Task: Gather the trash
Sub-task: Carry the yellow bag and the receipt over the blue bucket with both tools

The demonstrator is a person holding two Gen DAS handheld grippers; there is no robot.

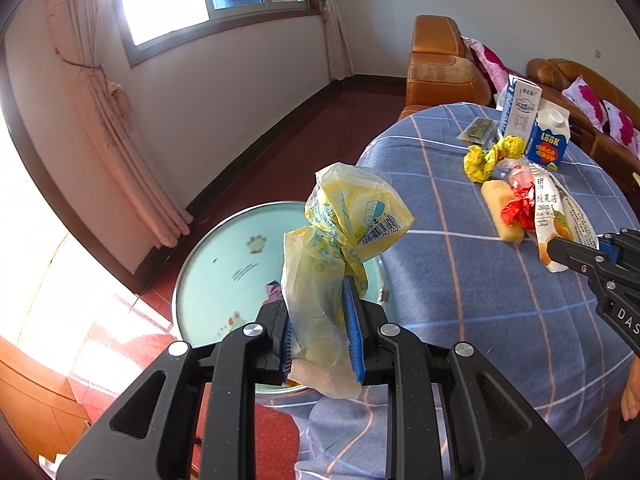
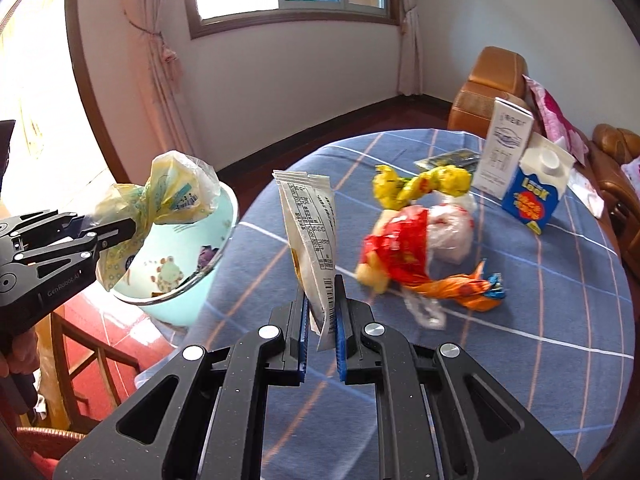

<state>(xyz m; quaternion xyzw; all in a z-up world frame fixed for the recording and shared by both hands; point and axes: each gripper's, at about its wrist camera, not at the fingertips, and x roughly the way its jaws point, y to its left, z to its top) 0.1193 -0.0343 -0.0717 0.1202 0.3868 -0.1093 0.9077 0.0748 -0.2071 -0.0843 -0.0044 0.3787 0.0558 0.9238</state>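
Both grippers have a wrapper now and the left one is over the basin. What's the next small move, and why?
Probably open the left gripper and let the yellow plastic bag drop. It hangs above the mint basin, which already holds a scrap of trash. The right gripper is shut on the white jelly pouch above the table, so it can follow.

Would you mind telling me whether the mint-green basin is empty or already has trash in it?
Not empty: the basin holds a small purple scrap near its bottom.

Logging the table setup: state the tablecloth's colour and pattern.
The tablecloth is blue with a grid of white and pale orange-pink lines; the right wrist view shows it best.
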